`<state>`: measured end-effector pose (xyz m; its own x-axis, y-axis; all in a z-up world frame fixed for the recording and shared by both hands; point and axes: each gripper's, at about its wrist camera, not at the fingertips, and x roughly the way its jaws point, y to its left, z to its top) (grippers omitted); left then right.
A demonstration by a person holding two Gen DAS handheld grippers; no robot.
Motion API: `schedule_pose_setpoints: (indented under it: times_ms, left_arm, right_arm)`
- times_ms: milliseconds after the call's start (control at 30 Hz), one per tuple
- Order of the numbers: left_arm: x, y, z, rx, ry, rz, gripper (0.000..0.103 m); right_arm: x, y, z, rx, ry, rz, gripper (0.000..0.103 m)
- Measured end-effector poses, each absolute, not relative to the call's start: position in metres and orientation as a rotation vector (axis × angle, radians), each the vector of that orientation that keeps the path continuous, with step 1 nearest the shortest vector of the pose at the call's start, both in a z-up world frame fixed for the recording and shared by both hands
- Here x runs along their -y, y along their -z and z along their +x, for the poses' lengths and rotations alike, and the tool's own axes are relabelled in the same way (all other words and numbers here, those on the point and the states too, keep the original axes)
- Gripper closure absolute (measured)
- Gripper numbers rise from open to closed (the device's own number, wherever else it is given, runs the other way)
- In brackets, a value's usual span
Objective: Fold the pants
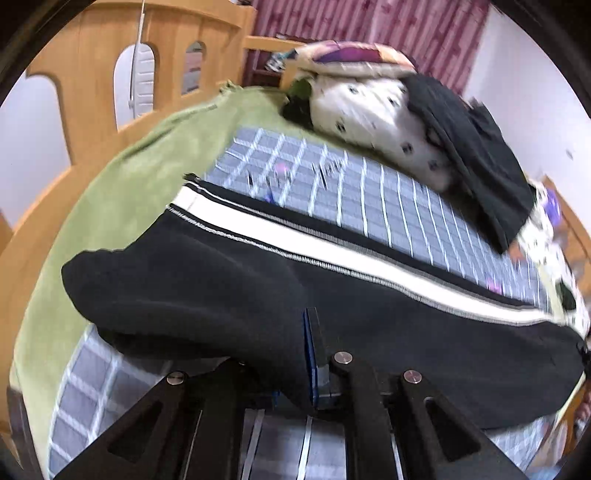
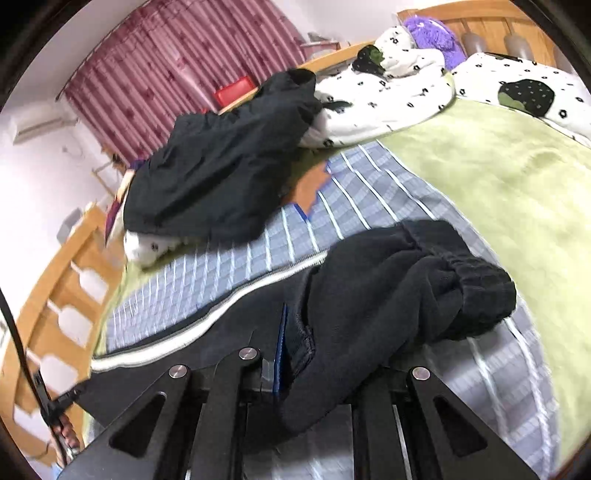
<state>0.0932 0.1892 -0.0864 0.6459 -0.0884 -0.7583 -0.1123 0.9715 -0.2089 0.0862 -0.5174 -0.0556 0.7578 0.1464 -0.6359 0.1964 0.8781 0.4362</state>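
Above the green bed (image 2: pixel 517 177), we are gripping black white-striped fleece pants (image 1: pixel 369 325) in both closed tools, folding barely begun.

Grey-blue checked sheet (image 1: pixel 388 199) spread over green blanket (image 1: pixel 122 192) on wooden bed frame (image 1: pixel 88 74). White spotted duvet (image 2: pixel 384 99) bunched at far side, dark garment (image 2: pixel 221 166) draped on it. Purple plush toy (image 2: pixel 432 33) by headboard. Pink curtains (image 2: pixel 177 62) behind.
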Motion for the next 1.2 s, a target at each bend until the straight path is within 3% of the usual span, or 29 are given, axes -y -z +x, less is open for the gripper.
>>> schedule_pose_setpoints:
  times_ms: [200,267,333,467,533,733,833,867,1033,1200]
  left_arm:
    - [-0.179,0.143,0.071,-0.933,-0.097,-0.165,0.085]
    - [-0.178,0.142,0.069,-0.931,-0.148,-0.159,0.070]
    - [-0.181,0.137,0.066,-0.936,-0.176,-0.144,0.032]
    - [-0.193,0.134,0.048,-0.871,-0.183,-0.178,0.027]
    - [-0.200,0.139,0.043,-0.877,-0.196,-0.210,0.026]
    - [-0.217,0.147,0.024,-0.853,-0.186,-0.365,0.026]
    - [-0.223,0.150,0.020,-0.835,-0.175,-0.432,0.026]
    - [-0.225,0.152,0.019,-0.835,-0.173,-0.447,0.025]
    - [-0.231,0.157,0.033,-0.836,-0.178,-0.488,0.025]
    - [-0.255,0.160,0.053,-0.818,-0.228,-0.594,0.025]
  right_arm:
    - [0.533,0.131,0.045,-0.856,0.076,0.519,0.085]
    - [0.534,0.151,0.040,-0.901,0.119,0.524,0.067]
    - [0.537,0.150,0.025,-0.876,0.112,0.545,0.062]
    - [0.558,0.129,0.000,-0.733,0.188,0.577,0.032]
    - [0.572,0.128,0.000,-0.682,0.211,0.631,0.026]
    - [0.591,0.158,0.047,-0.722,0.219,0.821,0.026]
    - [0.592,0.139,0.058,-0.714,0.287,0.725,0.062]
    - [0.592,0.132,0.058,-0.695,0.280,0.690,0.065]
    - [0.596,0.093,0.068,-0.605,0.230,0.543,0.065]
    - [0.597,0.127,0.076,-0.773,0.314,0.540,0.059]
